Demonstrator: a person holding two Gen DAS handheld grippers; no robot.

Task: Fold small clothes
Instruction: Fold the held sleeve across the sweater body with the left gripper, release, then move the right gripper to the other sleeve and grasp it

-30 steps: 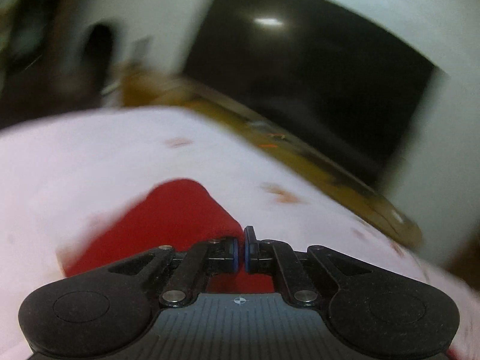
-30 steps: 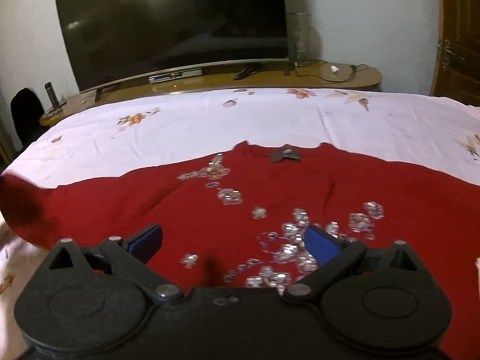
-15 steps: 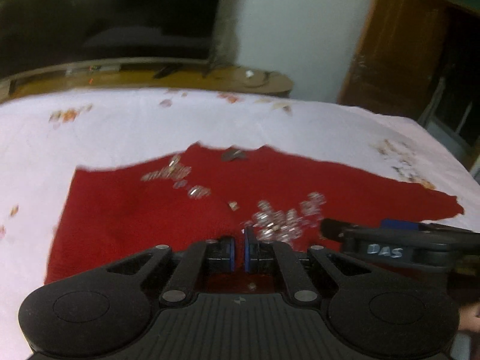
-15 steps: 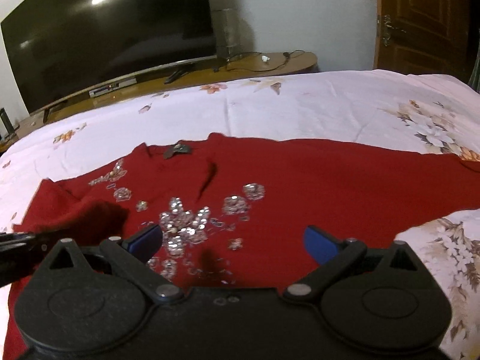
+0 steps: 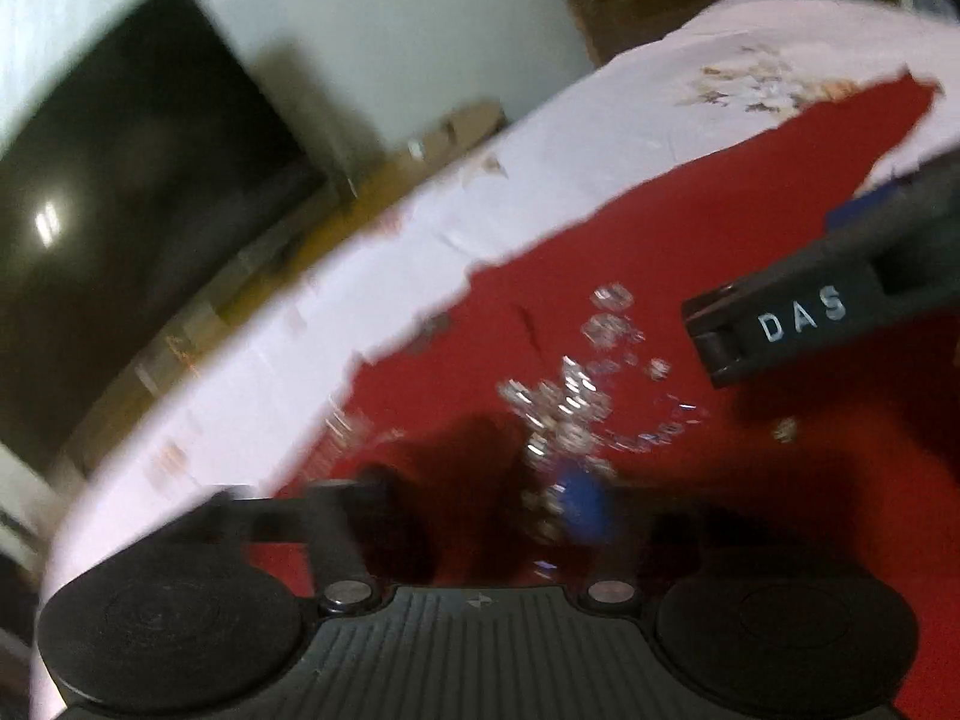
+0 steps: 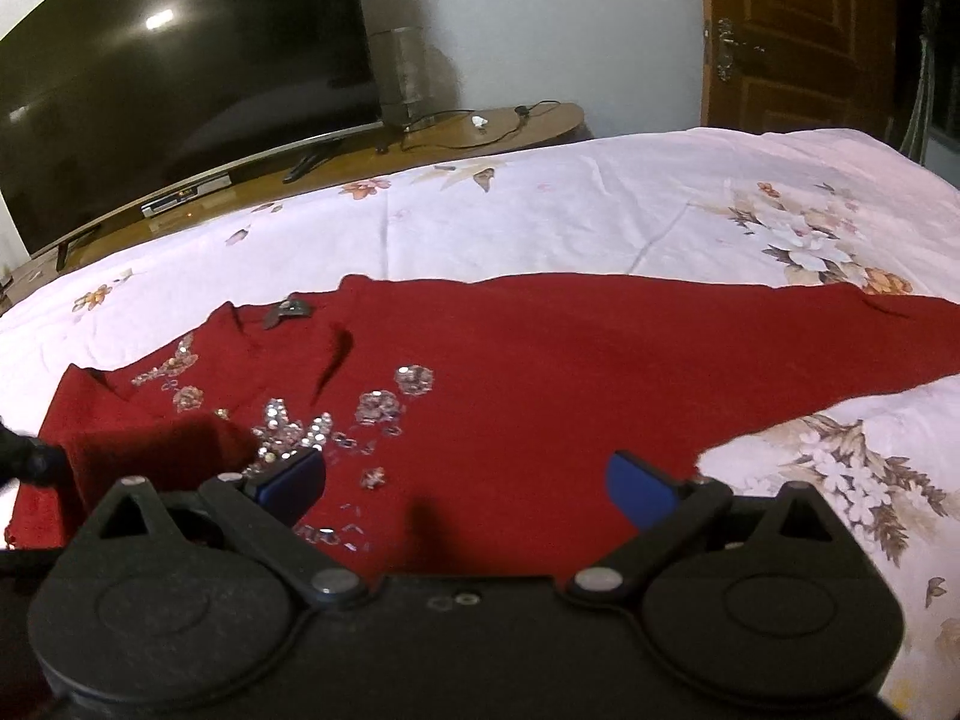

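A red top [image 6: 540,372] with silver sequins [image 6: 312,426] lies spread on the flowered bed sheet [image 6: 600,210]. Its left sleeve [image 6: 150,450] is folded over onto the body. In the blurred, tilted left wrist view, my left gripper [image 5: 474,492] hangs low over the sequinned chest [image 5: 564,402]. Its jaws are opening, red cloth lies under them, and the pads do not press on it. My right gripper [image 6: 465,477] stands open above the top's lower middle with nothing held. One of its fingers [image 5: 798,318] shows at the right of the left wrist view.
A large dark television [image 6: 150,78] stands on a low wooden stand [image 6: 480,132] beyond the bed's far edge. A brown door [image 6: 798,30] is at the back right. The top's right sleeve [image 6: 870,324] stretches toward the bed's right side.
My left gripper swung in from the bed's left side over the top's chest, rolled, and its jaws went from shut to apart. The left sleeve now lies folded. The right gripper shifted right.
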